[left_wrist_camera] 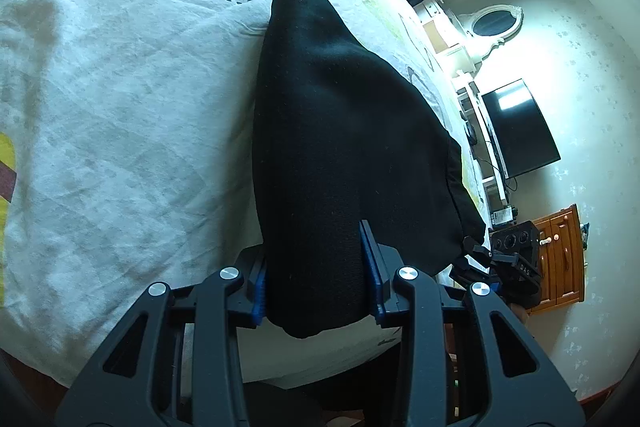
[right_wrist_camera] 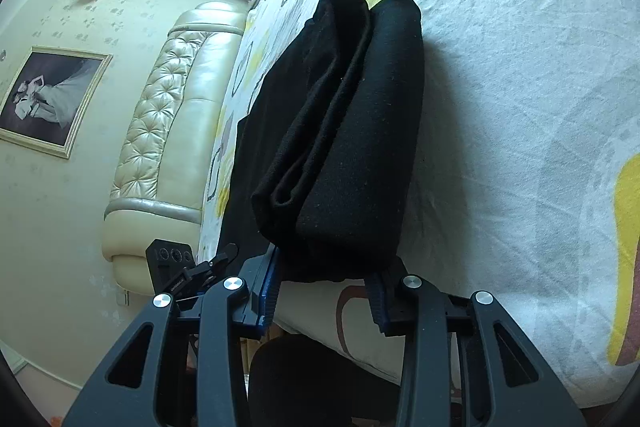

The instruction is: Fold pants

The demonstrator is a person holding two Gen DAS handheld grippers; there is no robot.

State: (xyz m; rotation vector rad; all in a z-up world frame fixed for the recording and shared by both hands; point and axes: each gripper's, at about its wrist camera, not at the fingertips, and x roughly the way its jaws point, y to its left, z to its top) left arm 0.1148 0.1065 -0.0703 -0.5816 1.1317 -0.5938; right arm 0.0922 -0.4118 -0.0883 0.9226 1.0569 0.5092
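Pants [left_wrist_camera: 340, 147], black, folded into a thick bundle, lying on the bed [left_wrist_camera: 120, 107] at its near edge, long side running away across the white patterned sheet. Left gripper [left_wrist_camera: 316, 279] clamped on the bundle's near end, blue pads [left_wrist_camera: 370, 267] pressing the cloth from both sides. Right gripper [right_wrist_camera: 324, 287] clenched on the other near corner of the pants [right_wrist_camera: 344, 131], layered fold edges visible above its pads. Each gripper shows at the side of the other's view. Padded headboard [right_wrist_camera: 160, 131] stands beyond the bed's far side.
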